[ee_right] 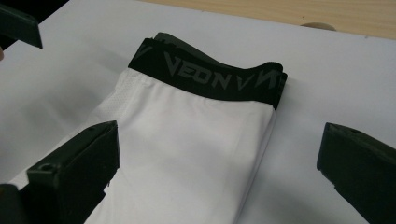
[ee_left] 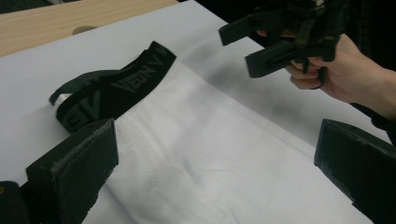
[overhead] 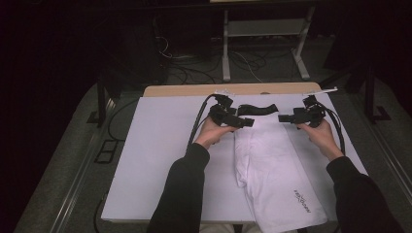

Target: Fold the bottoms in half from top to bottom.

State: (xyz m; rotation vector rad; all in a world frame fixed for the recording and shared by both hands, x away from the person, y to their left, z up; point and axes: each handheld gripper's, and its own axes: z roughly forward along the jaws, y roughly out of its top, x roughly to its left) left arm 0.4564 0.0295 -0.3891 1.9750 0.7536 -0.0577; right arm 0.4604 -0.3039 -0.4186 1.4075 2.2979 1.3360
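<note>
A dim lab or workshop. Loose cables [overhead: 194,68] trail over the floor past the table's [overhead: 160,145] far edge. A metal stand [overhead: 265,34] rises behind.

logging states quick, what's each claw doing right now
left claw: open, holding nothing, over the shorts
right claw: open, holding nothing, beside the waistband

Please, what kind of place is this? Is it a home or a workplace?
Probably a lab or workshop set up for recording, not a home. A white sheet covers a wooden table, loose cables run over the dark floor behind it, and a bare metal stand is there.
</note>
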